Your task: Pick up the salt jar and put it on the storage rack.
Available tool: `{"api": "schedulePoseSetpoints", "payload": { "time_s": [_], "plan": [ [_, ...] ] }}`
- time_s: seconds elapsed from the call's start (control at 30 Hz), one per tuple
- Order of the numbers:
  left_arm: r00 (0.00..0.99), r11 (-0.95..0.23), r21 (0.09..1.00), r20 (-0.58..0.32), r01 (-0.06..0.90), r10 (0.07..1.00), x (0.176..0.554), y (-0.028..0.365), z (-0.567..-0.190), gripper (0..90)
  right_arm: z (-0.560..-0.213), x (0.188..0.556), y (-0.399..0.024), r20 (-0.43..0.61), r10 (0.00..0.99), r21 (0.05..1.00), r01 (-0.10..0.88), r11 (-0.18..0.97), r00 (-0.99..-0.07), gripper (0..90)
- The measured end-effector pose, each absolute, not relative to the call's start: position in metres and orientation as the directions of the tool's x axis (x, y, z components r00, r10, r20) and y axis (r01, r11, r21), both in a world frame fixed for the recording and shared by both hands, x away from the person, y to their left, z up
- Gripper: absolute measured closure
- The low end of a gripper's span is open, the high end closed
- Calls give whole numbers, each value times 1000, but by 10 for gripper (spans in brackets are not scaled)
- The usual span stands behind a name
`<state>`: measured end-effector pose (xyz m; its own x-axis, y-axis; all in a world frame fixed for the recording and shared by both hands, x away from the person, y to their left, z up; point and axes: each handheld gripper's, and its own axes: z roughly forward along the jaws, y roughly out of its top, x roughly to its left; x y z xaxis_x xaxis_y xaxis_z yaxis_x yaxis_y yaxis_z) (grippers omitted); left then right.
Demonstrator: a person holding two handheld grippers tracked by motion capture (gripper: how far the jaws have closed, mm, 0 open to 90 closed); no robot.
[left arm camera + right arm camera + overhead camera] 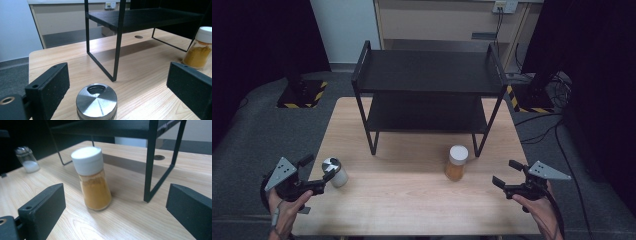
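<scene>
Nearest the person, both grippers hang low over the front edge of the wooden table point(412, 200), each with its jaws spread wide and nothing between the pads.

The left gripper point(318, 173) sits at the front left corner, and the steel-capped shaker point(335, 171) stands right at its jaw tips. In the left gripper view the shaker's brushed lid point(96, 101) sits low between the two black jaws, a little toward the left one, so the shaker lies straight ahead of that claw and very close. It stands upright, its long axis vertical, lid up, with white powder showing in the glass from the right gripper view point(27, 159). I judge that a short push forward would bring the jaws around its body.

The right gripper point(508, 174) is at the front right, released as well. The spice jar point(456, 163) with the white cap and orange-yellow powder stands ahead of it and toward the table's middle, clearly apart from the jaws. It too stands upright, cap on top; the right gripper view point(92, 178) shows it leaning only because that camera is rolled. The right hand point(539, 210) is the nearer one to this jar.

Farthest back, the black two-tier rack point(429, 90) stands behind both containers, its shelves bare, its front right leg just beside the jar.
</scene>
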<state>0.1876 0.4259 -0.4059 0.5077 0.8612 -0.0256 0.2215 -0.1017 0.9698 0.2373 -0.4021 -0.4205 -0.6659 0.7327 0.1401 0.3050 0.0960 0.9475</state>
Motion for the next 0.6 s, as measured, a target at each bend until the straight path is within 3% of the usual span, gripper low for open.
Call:
{"api": "schedulePoseSetpoints", "payload": {
  "time_s": [0.6],
  "plan": [
    [516,-102,970,-27,220,856,188,423,-405,26,-427,237,-407,155,734,955,291,60,-661,49]
  ]
}}
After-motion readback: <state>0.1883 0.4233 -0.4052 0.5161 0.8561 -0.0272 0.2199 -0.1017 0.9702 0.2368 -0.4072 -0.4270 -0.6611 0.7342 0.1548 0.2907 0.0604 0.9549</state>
